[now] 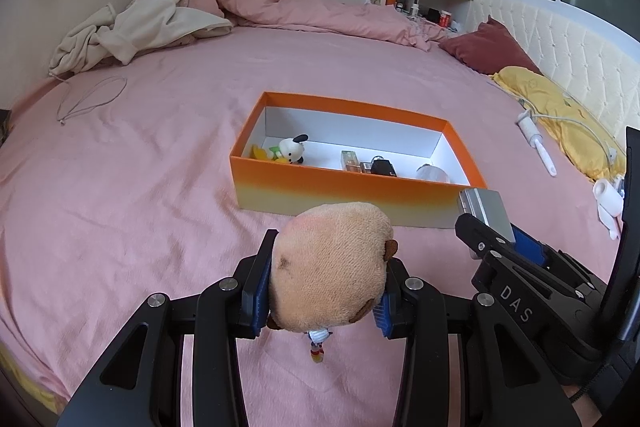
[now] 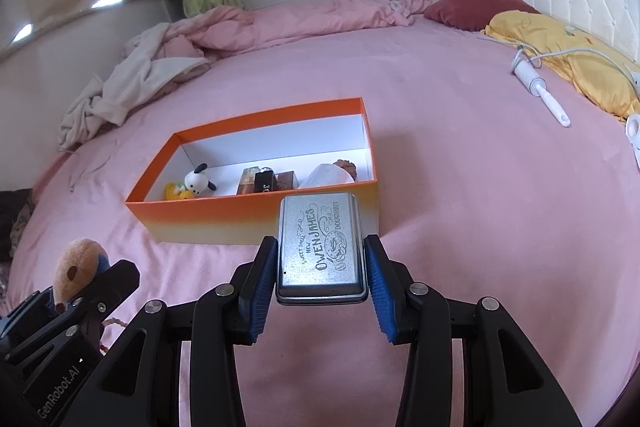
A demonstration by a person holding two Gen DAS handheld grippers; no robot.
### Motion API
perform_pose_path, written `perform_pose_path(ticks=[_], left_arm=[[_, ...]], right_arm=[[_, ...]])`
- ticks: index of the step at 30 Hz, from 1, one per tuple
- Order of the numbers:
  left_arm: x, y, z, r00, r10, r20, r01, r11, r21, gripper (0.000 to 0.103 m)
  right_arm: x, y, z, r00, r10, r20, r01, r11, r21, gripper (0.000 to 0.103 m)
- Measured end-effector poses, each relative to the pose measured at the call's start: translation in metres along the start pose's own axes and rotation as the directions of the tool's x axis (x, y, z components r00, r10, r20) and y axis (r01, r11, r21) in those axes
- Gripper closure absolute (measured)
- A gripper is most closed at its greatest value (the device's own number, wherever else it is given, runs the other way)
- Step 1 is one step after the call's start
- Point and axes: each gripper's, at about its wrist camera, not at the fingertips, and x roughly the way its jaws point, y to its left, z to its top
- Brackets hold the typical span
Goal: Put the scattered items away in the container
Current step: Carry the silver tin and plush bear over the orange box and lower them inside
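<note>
My left gripper (image 1: pixel 325 287) is shut on a tan plush toy (image 1: pixel 332 263), held above the pink bedsheet just short of the orange box (image 1: pixel 304 183). My right gripper (image 2: pixel 320 269) is shut on a flat silver tin (image 2: pixel 322 247) printed "Owen James", also in front of the box's (image 2: pixel 224 213) near wall. That tin (image 1: pixel 486 211) and the right gripper show at the right of the left wrist view; the plush (image 2: pixel 76 269) shows at the lower left of the right wrist view. Inside the box lie a white dog figure (image 1: pixel 294 149), small bottles (image 1: pixel 370 165) and a pale rounded item (image 2: pixel 328 175).
A white lint roller (image 1: pixel 536 143) lies on the sheet to the right, near a yellow pillow (image 1: pixel 560 111) with a white cable. A dark red pillow (image 1: pixel 488 47), a rumpled pink duvet (image 1: pixel 320 13) and a cream garment (image 1: pixel 136 23) lie at the far side. A thin cord loop (image 1: pixel 90 99) is at left.
</note>
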Motion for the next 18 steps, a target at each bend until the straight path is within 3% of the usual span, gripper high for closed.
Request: perform_pose_path(ticks=[9,18], left_arm=[[0.0,-0.01,0.013,1.0,-0.018,0.008,0.017,0.999,0.038,0.061],[-0.004,-0.013,0.076,0.994,-0.031,0.1,0.022,0.996,0.084,0.061]], right_arm=[[0.0,-0.001,0.003,1.0,0.01,0.006,-0.01,1.0,0.011,0.061],[-0.012,0.013,0.043,0.995,0.035,0.091,-0.032,0.999,-0.028,0.06]])
